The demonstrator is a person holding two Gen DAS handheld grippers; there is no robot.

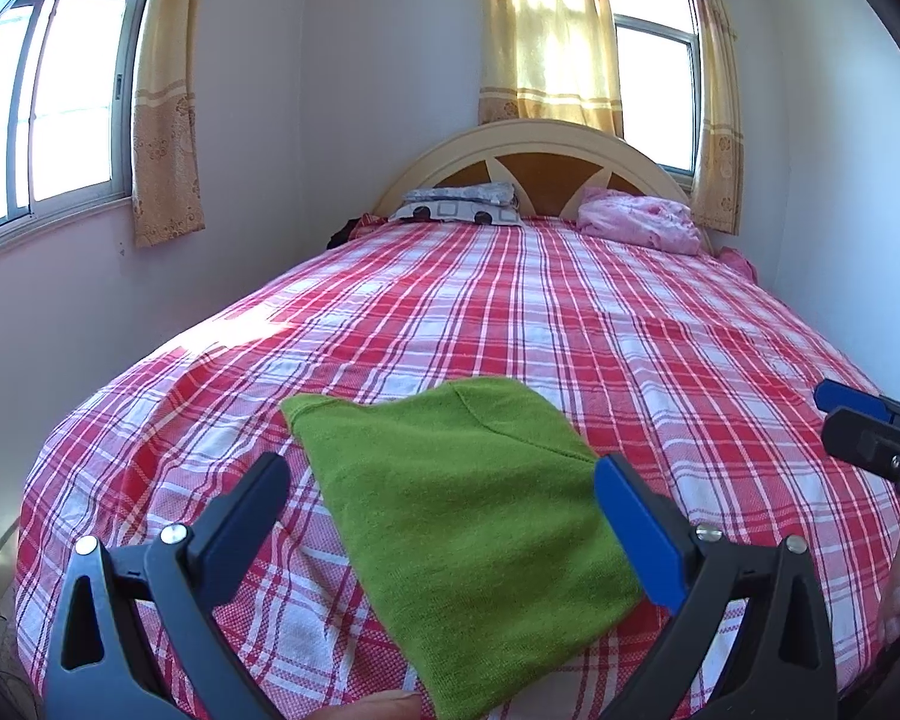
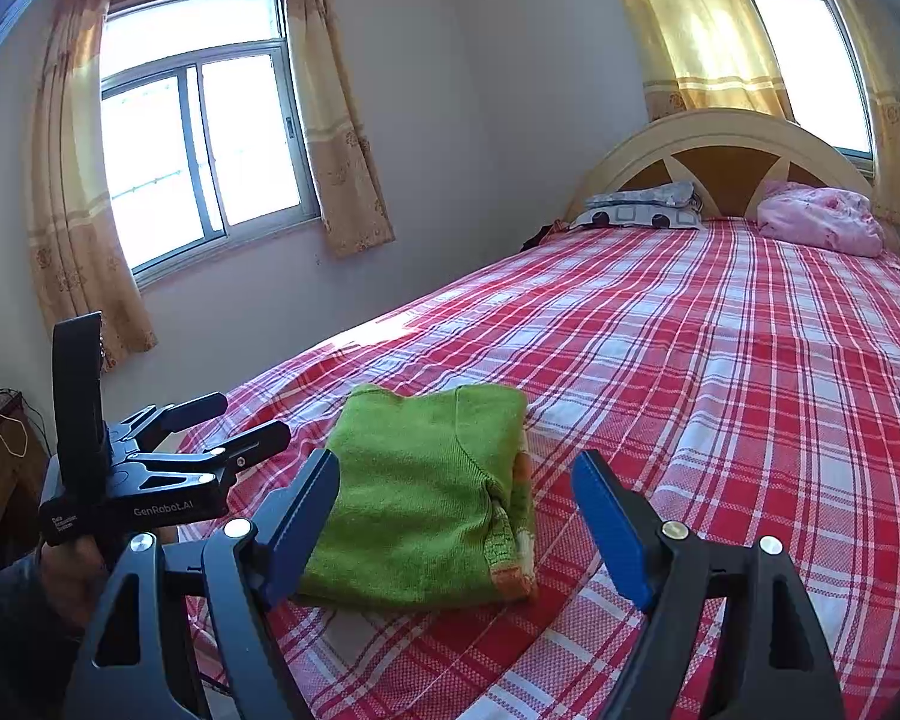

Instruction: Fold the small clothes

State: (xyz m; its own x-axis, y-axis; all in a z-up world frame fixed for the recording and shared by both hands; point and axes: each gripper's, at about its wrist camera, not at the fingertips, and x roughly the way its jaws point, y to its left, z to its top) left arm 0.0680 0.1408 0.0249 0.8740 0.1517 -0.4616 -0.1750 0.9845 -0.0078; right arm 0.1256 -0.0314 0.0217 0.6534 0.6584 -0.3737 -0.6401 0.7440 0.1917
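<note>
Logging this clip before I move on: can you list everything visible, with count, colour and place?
green garment: one, green with an orange patterned edge, folded, near end of bed.
bedspread: one, red and white plaid, covering the bed.
headboard: one, cream and brown, far end.
pillow: one, grey and white patterned, far left.
pink bundle: one, pink, far right.
windows: two, bright, with yellow curtains.
left gripper: black, blue pads, jaws open around the garment.
right gripper: same, jaws open.
</note>
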